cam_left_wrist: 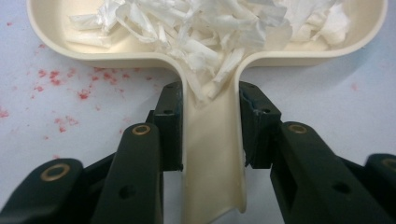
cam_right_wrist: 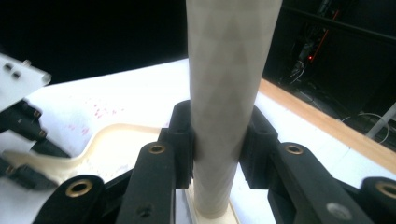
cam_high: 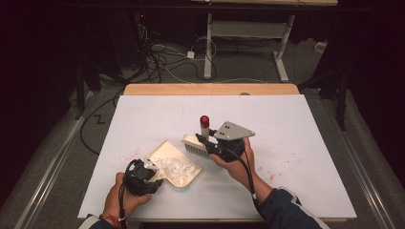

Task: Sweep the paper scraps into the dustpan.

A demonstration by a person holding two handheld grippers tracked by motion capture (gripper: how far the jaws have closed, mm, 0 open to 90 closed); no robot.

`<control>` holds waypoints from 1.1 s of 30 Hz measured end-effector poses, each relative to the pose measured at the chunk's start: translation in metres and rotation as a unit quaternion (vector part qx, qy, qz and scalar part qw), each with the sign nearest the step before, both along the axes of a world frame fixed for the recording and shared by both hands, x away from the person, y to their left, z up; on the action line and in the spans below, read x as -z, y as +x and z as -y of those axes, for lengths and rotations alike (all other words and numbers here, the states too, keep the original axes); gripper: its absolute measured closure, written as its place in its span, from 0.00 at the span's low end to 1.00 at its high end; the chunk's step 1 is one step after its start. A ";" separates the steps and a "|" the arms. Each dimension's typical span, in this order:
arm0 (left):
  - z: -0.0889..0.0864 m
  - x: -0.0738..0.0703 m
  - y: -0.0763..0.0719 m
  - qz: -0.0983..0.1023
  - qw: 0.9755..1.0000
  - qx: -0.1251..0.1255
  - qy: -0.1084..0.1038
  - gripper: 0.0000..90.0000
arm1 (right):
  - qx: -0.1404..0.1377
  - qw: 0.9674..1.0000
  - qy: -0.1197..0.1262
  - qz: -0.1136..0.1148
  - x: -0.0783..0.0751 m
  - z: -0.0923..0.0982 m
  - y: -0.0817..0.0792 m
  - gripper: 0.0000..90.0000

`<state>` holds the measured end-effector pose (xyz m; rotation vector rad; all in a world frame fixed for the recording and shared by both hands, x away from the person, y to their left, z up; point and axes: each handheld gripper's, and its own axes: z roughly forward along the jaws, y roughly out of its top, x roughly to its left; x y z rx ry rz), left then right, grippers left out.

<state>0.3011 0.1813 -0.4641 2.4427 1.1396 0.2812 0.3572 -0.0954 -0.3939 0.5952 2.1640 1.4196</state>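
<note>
A cream dustpan [cam_high: 165, 151] lies on the white table, left of centre, with white paper shreds [cam_high: 175, 168] heaped in it. My left gripper [cam_high: 147, 172] is shut on the dustpan's handle [cam_left_wrist: 212, 154], one jaw on each side, and shreds [cam_left_wrist: 210, 28] spill down into the handle channel. A small hand brush [cam_high: 193, 143] stands at the pan's far right edge, its red-capped handle [cam_high: 204, 121] pointing up. My right gripper [cam_high: 206, 141] is shut on that pale handle [cam_right_wrist: 229, 93]. The dustpan [cam_right_wrist: 116, 144] and the left gripper [cam_right_wrist: 18, 121] show beyond it.
Red specks [cam_high: 129, 155] dot the white table top [cam_high: 286, 133] left of the pan, also visible as red specks [cam_left_wrist: 56, 79] beside the handle. A wooden strip [cam_high: 210, 89] runs along the table's far edge. Cables [cam_high: 162, 57] and a desk frame [cam_high: 282, 52] stand on the floor behind.
</note>
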 end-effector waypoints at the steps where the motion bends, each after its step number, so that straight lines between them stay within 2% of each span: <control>1: 0.000 0.000 0.000 0.000 1.000 0.000 0.001 0.70 | -0.004 1.000 -0.003 0.001 0.001 0.002 -0.003 0.78; 6: 0.001 0.000 0.001 -0.004 1.000 -0.007 -0.003 0.70 | 0.004 1.000 0.010 -0.007 0.004 0.006 -0.020 0.78; 10: 0.005 -0.002 0.001 -0.001 1.000 -0.011 0.005 0.70 | -0.004 1.000 0.016 -0.011 0.005 -0.010 -0.032 0.78; 13: 0.007 -0.002 0.001 0.003 1.000 -0.014 0.002 0.70 | -0.021 0.999 0.025 -0.018 0.005 -0.024 -0.038 0.78; 15: 0.007 -0.002 0.002 0.004 1.000 -0.012 0.002 0.70 | -0.032 0.999 0.019 -0.016 0.005 -0.032 -0.041 0.78; 18: 0.005 -0.003 0.003 0.002 1.000 -0.014 -0.008 0.70 | -0.032 0.999 0.016 -0.014 0.004 -0.036 -0.040 0.78; 21: 0.004 -0.003 0.003 -0.001 1.000 -0.022 -0.015 0.70 | -0.022 0.999 0.023 -0.012 0.001 -0.030 -0.034 0.78; 27: 0.005 -0.003 0.006 0.002 1.000 -0.024 -0.014 0.70 | 0.001 0.999 0.047 -0.007 -0.014 -0.004 -0.022 0.78; 33: 0.006 -0.001 0.009 0.002 1.000 -0.027 -0.014 0.70 | 0.024 0.998 0.050 -0.004 -0.024 0.026 -0.011 0.78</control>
